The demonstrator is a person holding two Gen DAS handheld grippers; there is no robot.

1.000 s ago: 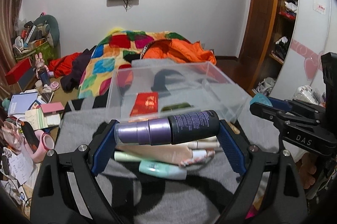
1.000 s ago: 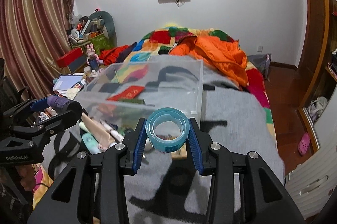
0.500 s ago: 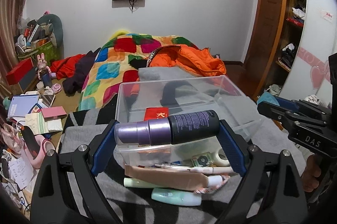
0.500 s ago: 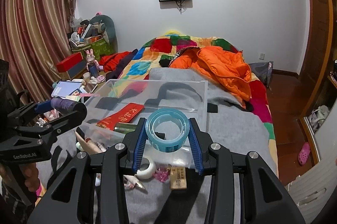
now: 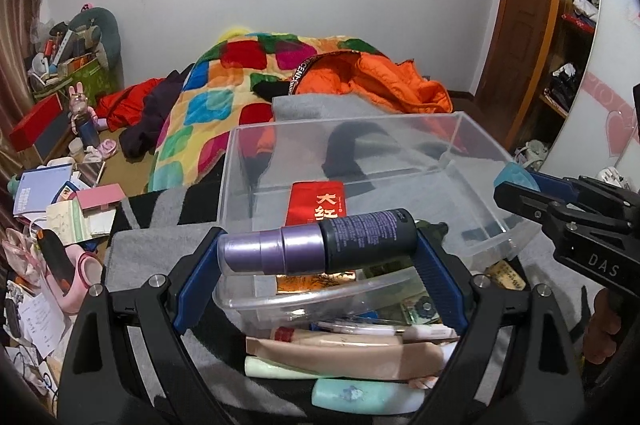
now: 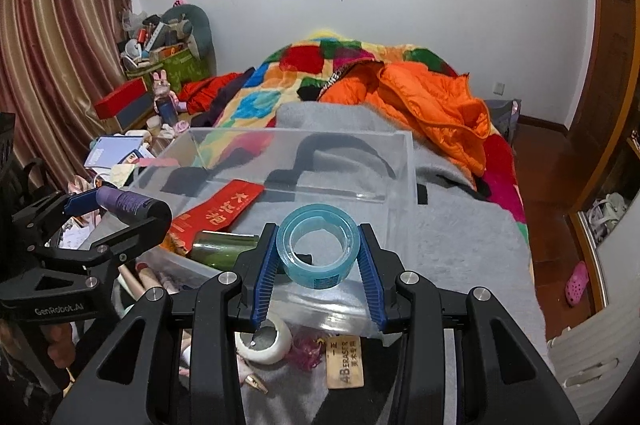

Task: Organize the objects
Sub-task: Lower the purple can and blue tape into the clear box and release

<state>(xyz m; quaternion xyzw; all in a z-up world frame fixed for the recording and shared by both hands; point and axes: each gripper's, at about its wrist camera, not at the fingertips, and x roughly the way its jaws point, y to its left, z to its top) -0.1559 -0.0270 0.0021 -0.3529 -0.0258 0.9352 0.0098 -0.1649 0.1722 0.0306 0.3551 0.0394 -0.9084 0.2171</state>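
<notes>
The clear plastic bin (image 5: 472, 141) fills the middle of both views, resting on a grey blanket (image 6: 460, 225) at the near end of the bed. It looks light, stiff and smooth-walled, likely to slide on the fleece if bumped; its rim would be the place to take hold. A red envelope (image 5: 316, 203) and a dark green bottle (image 6: 220, 249) lie on its floor.

In the lower centre of the left wrist view, the left gripper (image 5: 318, 249) stands wide and clamps a purple spray bottle (image 5: 320, 245) crosswise, one pad on the cap end and one on the dark base. The bottle seems rigid and fairly light, but its round glossy body could roll or slip, so an end-to-end grip suits it. It hangs over the bin's near wall.

In the lower centre of the right wrist view, the right gripper (image 6: 318, 259) is set narrow and pinches a blue tape roll (image 6: 318, 249) across its outer rim. The roll looks light and firm with a slick face; it sits above the bin's near right corner. Both grippers tilt downward toward the bin, side by side.

Loose on the blanket at the bottom of the frames lie a beige tube (image 5: 344, 357), a mint tube (image 5: 360, 395), a white tape roll (image 6: 266, 343) and an eraser (image 6: 344, 365).
</notes>
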